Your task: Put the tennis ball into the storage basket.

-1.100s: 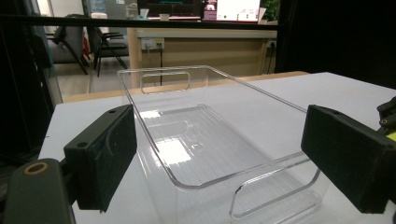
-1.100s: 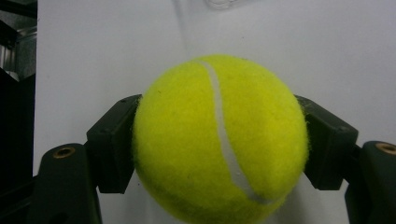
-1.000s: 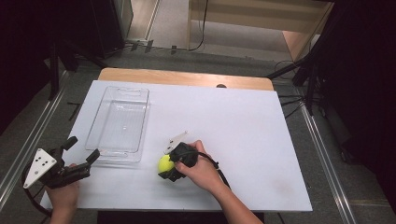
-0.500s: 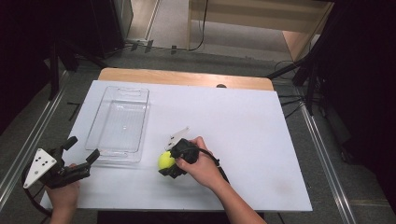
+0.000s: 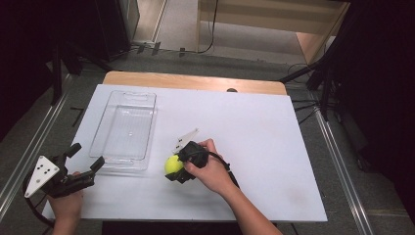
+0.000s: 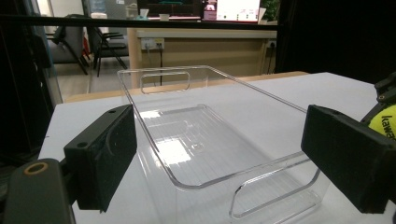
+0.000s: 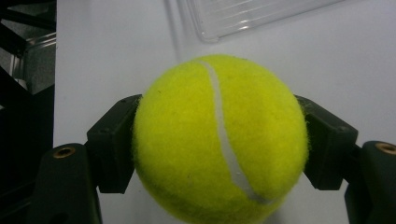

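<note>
A yellow tennis ball (image 5: 172,164) (image 7: 219,140) sits between the jaws of my right gripper (image 5: 175,165) (image 7: 219,144), which is shut on it just above the white table near the front middle. Both black pads press into the ball's sides in the right gripper view. A clear plastic tray (image 5: 125,129) (image 6: 205,135) lies empty at the left of the table. My left gripper (image 5: 83,164) (image 6: 219,158) stands open at the tray's near left corner, its jaws wide apart with the tray's near end seen between them. The ball's edge (image 6: 385,123) peeks in at the right of the left gripper view.
The white table top (image 5: 254,127) stretches wide to the right and behind the ball. A wooden strip (image 5: 195,81) runs along its far edge. Metal rails (image 5: 337,147) flank both sides of the table.
The right hand with the ball has shifted very slightly toward the tray. The left gripper has stayed put.
</note>
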Demonstrator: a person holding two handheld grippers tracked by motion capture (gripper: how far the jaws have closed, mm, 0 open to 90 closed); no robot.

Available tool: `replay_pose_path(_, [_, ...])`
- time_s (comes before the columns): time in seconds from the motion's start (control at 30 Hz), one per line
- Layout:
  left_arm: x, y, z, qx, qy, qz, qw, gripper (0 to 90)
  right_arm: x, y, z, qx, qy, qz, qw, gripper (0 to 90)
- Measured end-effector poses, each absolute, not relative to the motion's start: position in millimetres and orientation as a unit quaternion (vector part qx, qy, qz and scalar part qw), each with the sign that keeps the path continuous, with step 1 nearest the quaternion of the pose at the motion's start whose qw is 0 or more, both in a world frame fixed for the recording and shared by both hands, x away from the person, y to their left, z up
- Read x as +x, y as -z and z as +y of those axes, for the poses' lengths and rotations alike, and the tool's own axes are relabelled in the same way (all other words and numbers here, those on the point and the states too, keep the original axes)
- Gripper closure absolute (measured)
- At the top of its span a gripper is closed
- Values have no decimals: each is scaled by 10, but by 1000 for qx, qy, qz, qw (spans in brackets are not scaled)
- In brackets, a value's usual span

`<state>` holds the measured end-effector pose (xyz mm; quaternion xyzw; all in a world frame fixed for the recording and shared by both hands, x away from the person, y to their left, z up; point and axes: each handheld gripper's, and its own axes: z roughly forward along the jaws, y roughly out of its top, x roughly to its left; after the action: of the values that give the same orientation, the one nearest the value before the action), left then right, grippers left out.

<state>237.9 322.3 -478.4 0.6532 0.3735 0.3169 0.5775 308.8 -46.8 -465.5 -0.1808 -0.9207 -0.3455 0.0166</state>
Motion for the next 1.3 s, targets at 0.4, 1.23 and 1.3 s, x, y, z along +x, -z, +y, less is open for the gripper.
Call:
replay_pose_path(0.4, [2378,4784,3220,653,-317,373,578,110,3134,4573,-459,-176,352,-919,15,236])
replay_pose_path(1.23, [2378,4784,3220,653,-317,373,578,110,3212,4445,-402,-170,354,-920,16,237])
replay_pose_path(1.3, [2378,4783,3222,653,-317,373,577,111,3223,4433,-391,-166,355,-920,15,237])
